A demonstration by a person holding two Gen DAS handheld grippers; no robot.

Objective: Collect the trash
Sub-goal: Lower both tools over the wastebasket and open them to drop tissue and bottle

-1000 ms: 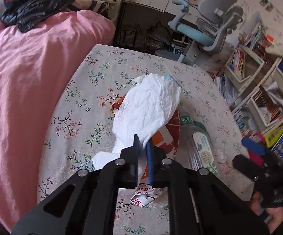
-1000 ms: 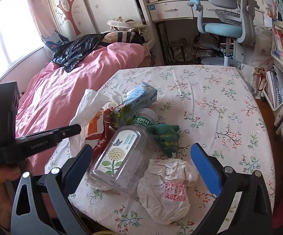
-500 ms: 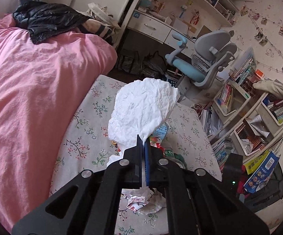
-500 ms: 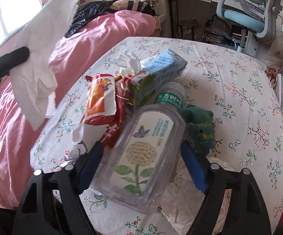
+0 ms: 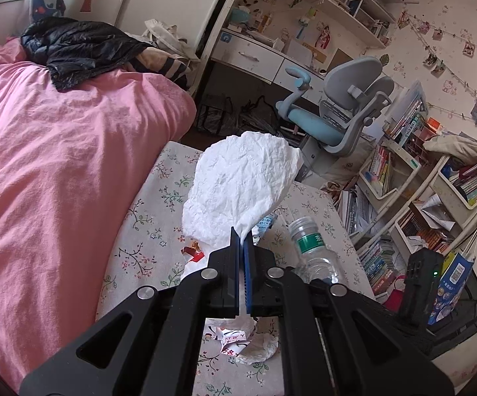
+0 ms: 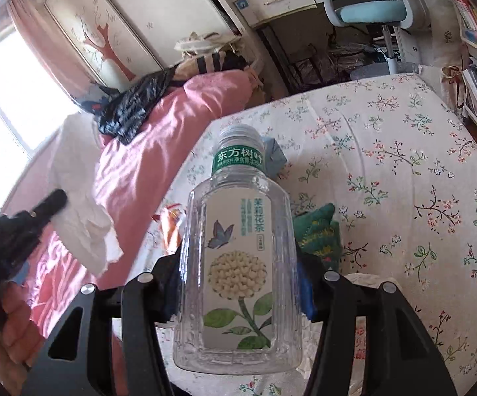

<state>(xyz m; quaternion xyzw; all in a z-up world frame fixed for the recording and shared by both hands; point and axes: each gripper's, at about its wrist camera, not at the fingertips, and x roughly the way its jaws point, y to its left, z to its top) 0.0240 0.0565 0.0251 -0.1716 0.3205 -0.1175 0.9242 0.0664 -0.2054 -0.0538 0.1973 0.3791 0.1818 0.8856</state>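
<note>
My left gripper [image 5: 241, 241] is shut on a crumpled white tissue [image 5: 238, 184], which stands up from its fingertips above the floral table [image 5: 152, 217]. The right wrist view shows the same tissue [image 6: 83, 204] hanging at the left, held by that gripper [image 6: 53, 198]. A clear plastic tea bottle [image 6: 238, 247] with a green neck band sits between the jaws of my right gripper [image 6: 238, 283]. The jaws are closing, and the blue pads press on its sides. The bottle [image 5: 307, 247] points neck-up to the right of my left fingers.
More litter lies on the table [image 6: 403, 165]: a blue carton [image 6: 274, 155], a green soft toy [image 6: 317, 231], a red-and-orange wrapper [image 5: 193, 252] and a crumpled printed wrapper [image 5: 238, 340]. A pink bed [image 5: 56, 165] runs along the left. A desk chair [image 5: 337, 109] and bookshelves [image 5: 420, 198] stand beyond.
The left gripper has lifted the tissue off the pile and tilted up. The right gripper moved in around the bottle, narrowed its jaws onto it and raised its neck.
</note>
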